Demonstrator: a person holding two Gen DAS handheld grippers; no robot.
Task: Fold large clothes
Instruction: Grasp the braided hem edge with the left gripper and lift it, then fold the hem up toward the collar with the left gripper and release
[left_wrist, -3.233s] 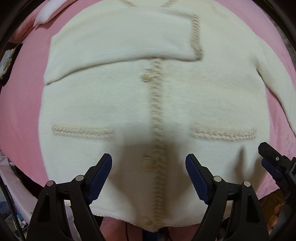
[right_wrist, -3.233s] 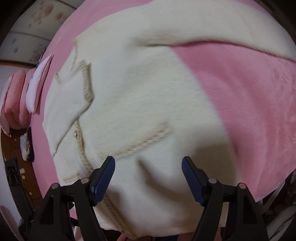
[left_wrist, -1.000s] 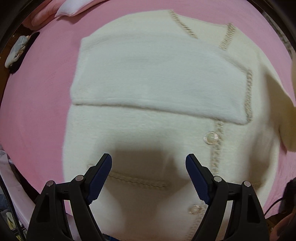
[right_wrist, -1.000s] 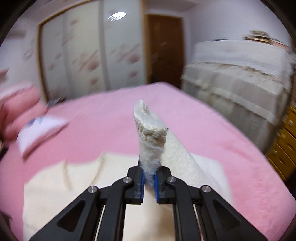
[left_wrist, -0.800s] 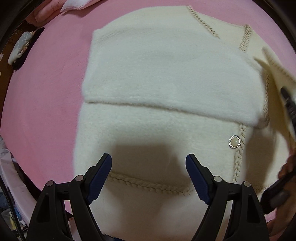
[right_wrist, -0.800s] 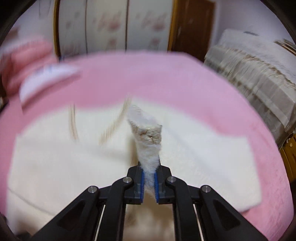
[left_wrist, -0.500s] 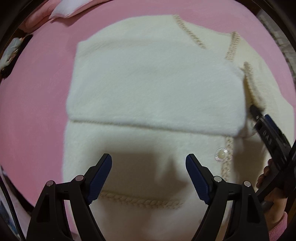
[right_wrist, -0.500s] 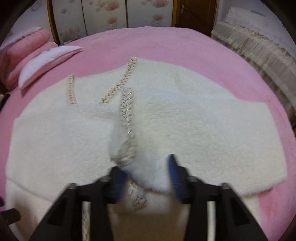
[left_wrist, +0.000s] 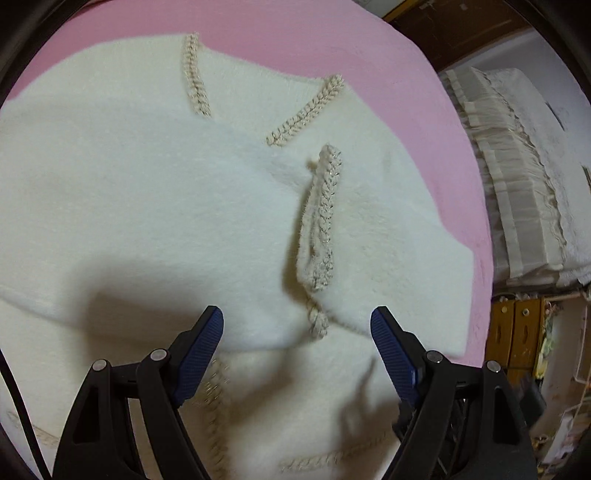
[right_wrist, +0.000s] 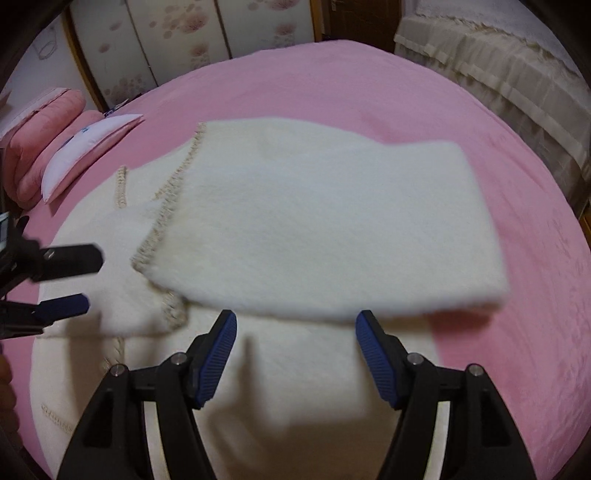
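Cardigan (left_wrist: 155, 206) flat on pink bed (right_wrist: 369, 85), both sleeves crossed over chest. Left gripper (left_wrist: 297, 350) and right gripper (right_wrist: 295, 354): jaws wide, empty. Next probably: pinch near hem corners, lift evenly, fold far toward collar; keep sleeve cuff (left_wrist: 319, 218) tucked.

**Materials and surface finish**

A cream, fuzzy knitted cardigan (left_wrist: 155, 206) with a soft, matt nap is seen, edged in rougher beige braided trim (left_wrist: 321, 206) flecked with glinting thread. It is laid on a pink, matt plush bedspread (right_wrist: 369, 85). The gripper fingers (right_wrist: 216, 363) are formed of matt black plastic, faced with ribbed blue pads and fastened with shiny metal pins. Glossy orange-brown wooden drawers (left_wrist: 517, 332) are seen at the right.
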